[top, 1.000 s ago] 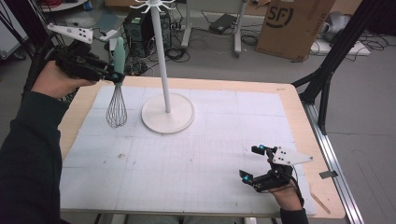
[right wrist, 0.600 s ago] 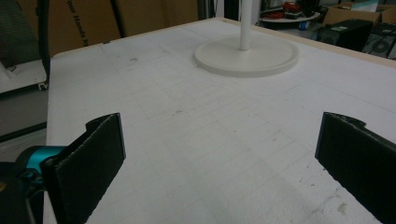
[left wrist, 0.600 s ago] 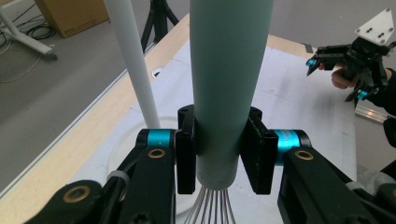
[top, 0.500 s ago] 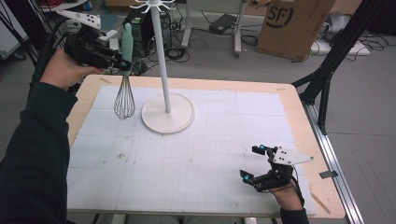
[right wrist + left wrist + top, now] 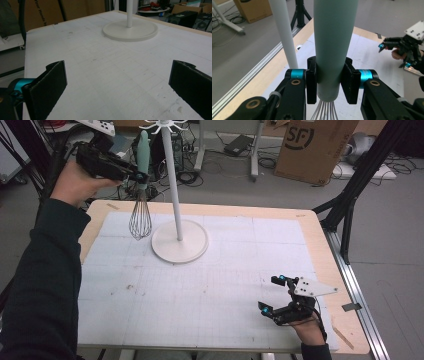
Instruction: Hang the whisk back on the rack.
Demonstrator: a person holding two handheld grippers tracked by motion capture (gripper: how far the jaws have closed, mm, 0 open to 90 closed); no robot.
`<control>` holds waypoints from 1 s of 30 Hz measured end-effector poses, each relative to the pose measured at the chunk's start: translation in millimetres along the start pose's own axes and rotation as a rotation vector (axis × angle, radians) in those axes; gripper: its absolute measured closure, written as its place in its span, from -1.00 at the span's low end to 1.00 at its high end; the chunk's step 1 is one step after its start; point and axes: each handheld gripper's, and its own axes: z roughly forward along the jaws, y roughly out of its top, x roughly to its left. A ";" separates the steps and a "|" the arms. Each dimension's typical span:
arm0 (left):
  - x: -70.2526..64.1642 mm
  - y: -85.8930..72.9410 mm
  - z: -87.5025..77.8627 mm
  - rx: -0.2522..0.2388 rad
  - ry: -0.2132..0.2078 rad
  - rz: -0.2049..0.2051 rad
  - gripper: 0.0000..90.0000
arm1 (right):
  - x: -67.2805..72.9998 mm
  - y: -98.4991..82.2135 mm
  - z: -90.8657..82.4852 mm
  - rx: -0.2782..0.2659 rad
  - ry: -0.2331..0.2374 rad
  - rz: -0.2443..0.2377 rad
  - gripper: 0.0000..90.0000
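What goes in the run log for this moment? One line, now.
left claw: shut on whisk, held aloft beside stand | right claw: open, low over table

We see a table (image 5: 320, 227) with a light wooden top, its bare edge showing along the upper, left and right sides in the high view. A white gridded mat (image 5: 200, 285) covers nearly all of it. On the mat, upper left of centre, stands the round white base (image 5: 180, 247) of a stand, from whose middle a thin white pole (image 5: 172, 185) rises toward the top of the frame. We see faint grey scuffs on the mat at lower left.
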 end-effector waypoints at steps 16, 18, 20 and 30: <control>6.1 7.1 7.6 -0.007 0.044 -0.035 0.54 | -1.9 -1.6 -1.7 -0.003 -0.001 0.007 -0.99; 6.1 8.1 7.7 -0.012 0.037 -0.029 0.54 | -1.9 -1.9 -1.5 0.000 0.002 0.010 -0.99; 5.3 9.3 8.6 -0.011 0.034 -0.026 0.54 | -2.0 -1.9 -1.4 0.000 0.001 0.008 -0.99; 7.0 11.1 15.8 0.013 0.069 -0.027 0.54 | -2.0 -2.0 -3.1 -0.003 0.001 0.012 -0.99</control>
